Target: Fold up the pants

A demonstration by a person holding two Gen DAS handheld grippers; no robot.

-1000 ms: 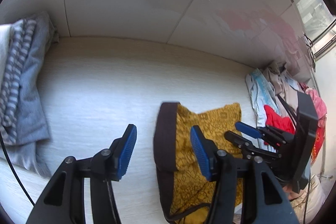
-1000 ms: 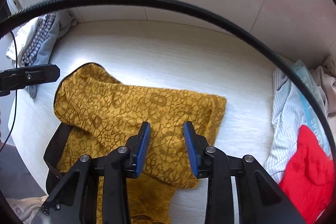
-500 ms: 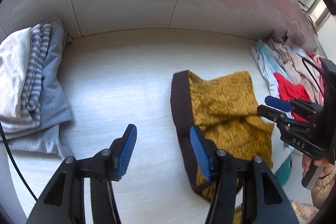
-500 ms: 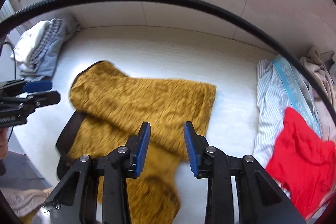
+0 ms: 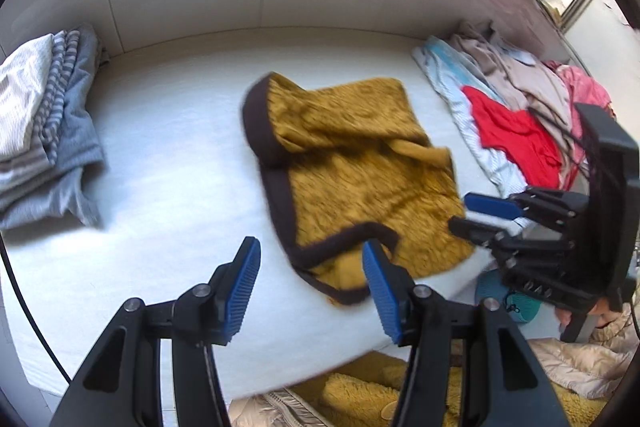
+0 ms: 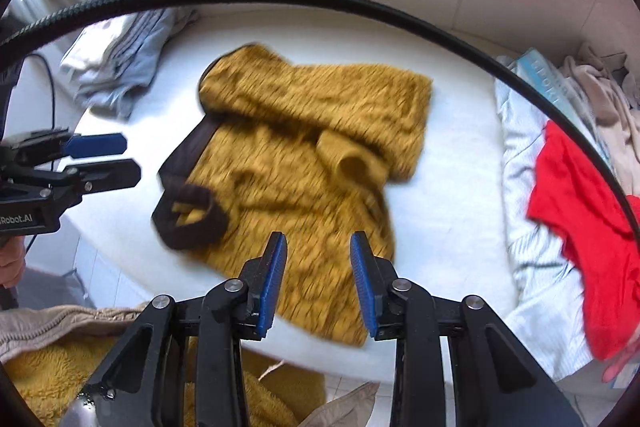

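1. Mustard-yellow patterned cloth with a dark brown waistband: we read the pants (image 5: 360,179) as soft, light and limp, so they will sag and slide on themselves rather than hold a crease.
2. We see them lying crumpled in the middle of the white desk (image 5: 168,155), their near part reaching the desk's front edge. A stack of grey and striped clothes (image 5: 44,123) sits at the left end, and a loose heap with a red garment (image 5: 516,139) sits at the right end.
3. We find both tools free of the cloth. The left gripper (image 5: 310,287) hangs above the front edge beside the waistband (image 5: 276,195), its blue fingers (image 5: 244,283) spread wide with nothing between them. The right gripper (image 6: 318,279) hovers over the pants' near part, its fingers (image 6: 274,279) parted more narrowly and pressing on nothing.
4. We judge the waistband the surest hold: it looks thicker and firmer than the legs, and it curls into a loop near the front edge.
5. We judge that a second hold belongs at a hem or an outer corner, so that the fabric can be drawn taut and flat.
6. We expect thin layers to slip from a shallow pinch, so a deeper bite over a doubled edge seems wiser.
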